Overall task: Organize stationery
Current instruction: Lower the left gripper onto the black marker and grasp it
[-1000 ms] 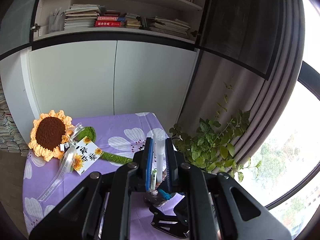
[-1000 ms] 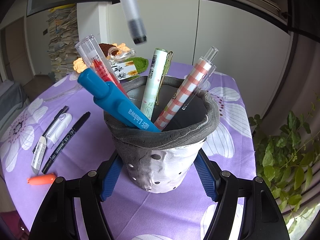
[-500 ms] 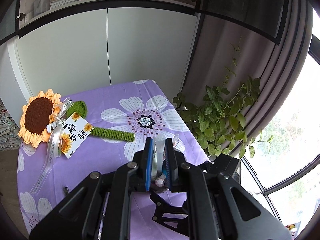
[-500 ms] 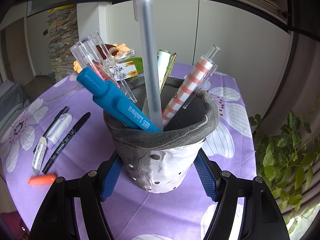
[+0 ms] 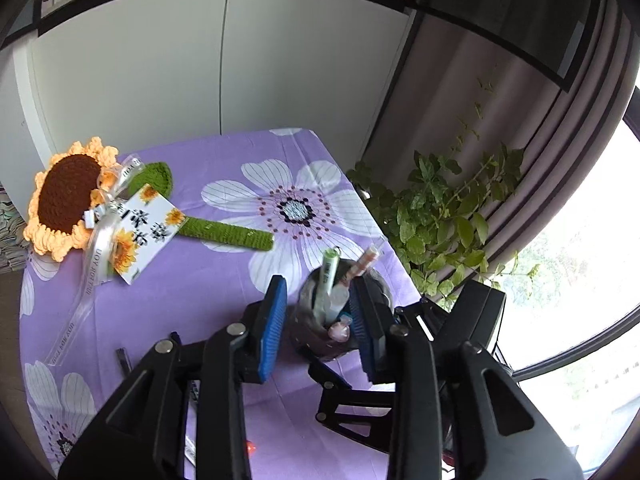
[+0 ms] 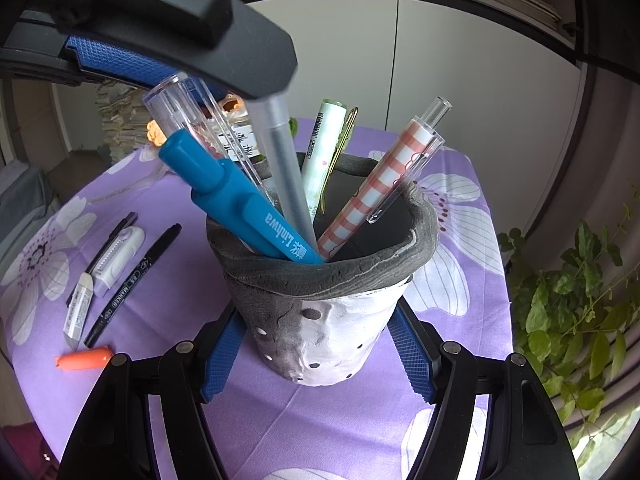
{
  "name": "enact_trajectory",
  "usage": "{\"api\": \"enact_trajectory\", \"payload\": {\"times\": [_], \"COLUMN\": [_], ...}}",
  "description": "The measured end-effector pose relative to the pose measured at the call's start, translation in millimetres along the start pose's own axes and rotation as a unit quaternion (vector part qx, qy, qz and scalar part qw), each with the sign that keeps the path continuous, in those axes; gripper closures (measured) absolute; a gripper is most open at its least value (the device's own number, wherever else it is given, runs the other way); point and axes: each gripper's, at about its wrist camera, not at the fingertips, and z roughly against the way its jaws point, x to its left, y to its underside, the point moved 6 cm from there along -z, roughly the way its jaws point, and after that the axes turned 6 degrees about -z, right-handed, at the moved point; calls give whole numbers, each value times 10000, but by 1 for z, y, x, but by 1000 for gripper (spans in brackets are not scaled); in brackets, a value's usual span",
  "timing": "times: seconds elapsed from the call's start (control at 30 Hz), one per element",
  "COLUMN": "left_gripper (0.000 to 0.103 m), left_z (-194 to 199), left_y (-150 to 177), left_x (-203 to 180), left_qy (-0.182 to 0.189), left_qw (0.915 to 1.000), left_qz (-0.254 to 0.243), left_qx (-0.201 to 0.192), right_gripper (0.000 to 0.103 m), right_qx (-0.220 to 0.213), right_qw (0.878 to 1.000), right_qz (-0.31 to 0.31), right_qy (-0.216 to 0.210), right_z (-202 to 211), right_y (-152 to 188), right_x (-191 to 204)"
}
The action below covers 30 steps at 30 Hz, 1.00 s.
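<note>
While the pen pot (image 6: 328,300) stood on the purple flowered cloth (image 6: 168,304):
Right gripper (image 6: 316,344): closed on the pot, pads against both its sides.
Left gripper (image 5: 320,320): above the pot, jaws opening, pads clear of the pens.
Frosted grey pen (image 6: 286,168): upright in the pot, among the blue, green and checked pens.
Loose items: black marker (image 6: 134,284), white correction tape (image 6: 118,260), orange cap (image 6: 82,361), on the cloth left of the pot.
Far end of cloth: crocheted sunflower (image 5: 70,196).

a crocheted sunflower (image 5: 66,200) with a card (image 5: 146,232) lies on the purple cloth (image 5: 224,280) beside a leafy plant (image 5: 436,216).
</note>
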Motion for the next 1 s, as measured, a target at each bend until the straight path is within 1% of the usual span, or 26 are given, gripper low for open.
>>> {"api": "enact_trajectory", "payload": {"times": [0.03, 0.07, 0.1, 0.17, 0.23, 0.33, 0.4, 0.5, 0.63, 0.67, 0.77, 0.9, 0.97, 1.0], "left_gripper": [63, 59, 53, 53, 53, 54, 55, 55, 64, 65, 68, 69, 70, 72], "left_z": [9, 18, 26, 36, 40, 27, 10, -14, -42, -47, -55, -61, -65, -68], "left_y": [-2, -3, -2, 1, 10, 28, 42, 62, 79, 82, 88, 89, 90, 90], "left_x": [6, 13, 21, 38, 56, 76, 84, 93, 100, 102, 108, 107, 106, 107], "left_qy": [-86, -184, -296, -496, -635, -783, -792, -809, -782, -793, -838, -892, -904, -904], "left_qw": [9999, 9995, 9988, 9974, 9960, 9941, 9928, 9899, 9849, 9833, 9796, 9787, 9779, 9771], "left_qz": [39, 99, 175, 320, 494, 746, 862, 994, 1130, 1179, 1298, 1269, 1265, 1278], "left_qx": [-130, -249, -342, -423, -381, -69, 244, 610, 1052, 1138, 1283, 1346, 1396, 1444], "right_gripper": [31, 31, 31, 31, 31, 31, 31, 31, 31, 31, 31, 31, 31, 31], "right_qx": [-1, 0, -5, -8, -10, -9, -9, -12, -11, -12, -11, -6, -7, -7], "right_qw": [10000, 10000, 10000, 10000, 10000, 10000, 10000, 10000, 10000, 10000, 10000, 10000, 10000, 10000], "right_qz": [-2, 0, -1, -5, -5, -3, -4, -4, -5, -5, -6, -18, -17, -18], "right_qy": [-1, 0, 0, -5, -4, -3, -1, 0, 1, -1, -5, -21, -18, -19], "right_z": [0, 0, 0, 0, 0, 0, 0, 0, 0, 0, 0, -1, -1, -1], "right_y": [0, 0, 0, 0, 0, 0, 0, 0, 0, 0, 0, 1, 1, 1], "right_x": [0, 0, 0, 0, 0, 0, 0, -1, -1, -1, -1, -1, -2, -1]}}
